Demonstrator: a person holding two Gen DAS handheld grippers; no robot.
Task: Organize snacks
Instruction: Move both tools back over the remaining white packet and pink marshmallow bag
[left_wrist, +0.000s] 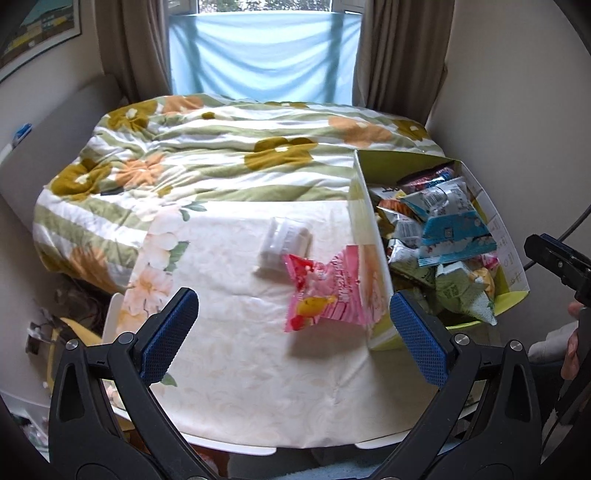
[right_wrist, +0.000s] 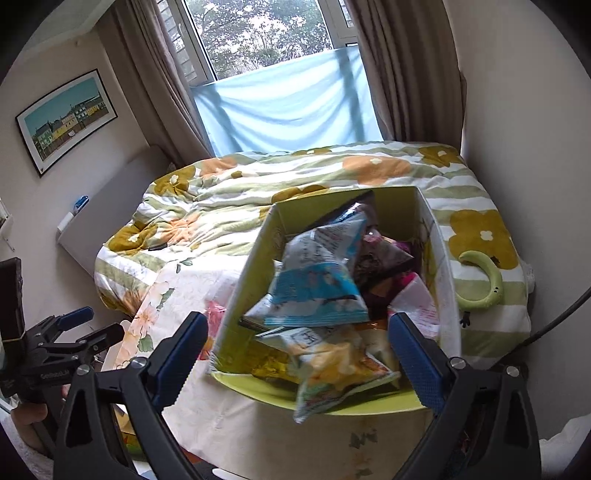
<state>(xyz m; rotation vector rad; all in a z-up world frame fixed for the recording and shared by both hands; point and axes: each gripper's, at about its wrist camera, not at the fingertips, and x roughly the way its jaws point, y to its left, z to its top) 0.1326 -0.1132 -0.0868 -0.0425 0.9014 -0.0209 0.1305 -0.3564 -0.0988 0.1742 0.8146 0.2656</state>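
Bed w/ floral quilt (left_wrist: 221, 155) fills the back of both views; a cream flowered cloth (left_wrist: 240, 332) covers the table in front of it.

Yellow-green box (right_wrist: 406, 206) sits on the cloth at abt 2 o'clock in the left wrist view, dead ahead at 12 in the right wrist view. It's heaped w/ snack bags: blue-white bag (right_wrist: 317, 288) on top, orange-yellow bag (right_wrist: 340, 369) hanging over the near rim.

Outside the box, on the cloth: pink snack pack (left_wrist: 325, 291) touching the box's left wall, long axis running roughly 11-to-5. Just past it at 11 o'clock, a clear wrapped pack (left_wrist: 284, 243), partly under the pink one's corner.

Left gripper (left_wrist: 291, 336): fingers spread wide, nothing held; pink pack lies just ahead at 12–1 o'clock, betw. the finger lines. Right gripper (right_wrist: 299, 354): also wide, empty, hovering over the box's near edge.

Judgement: the left gripper is nearer the loose packs, the right gripper nearer the box pile.
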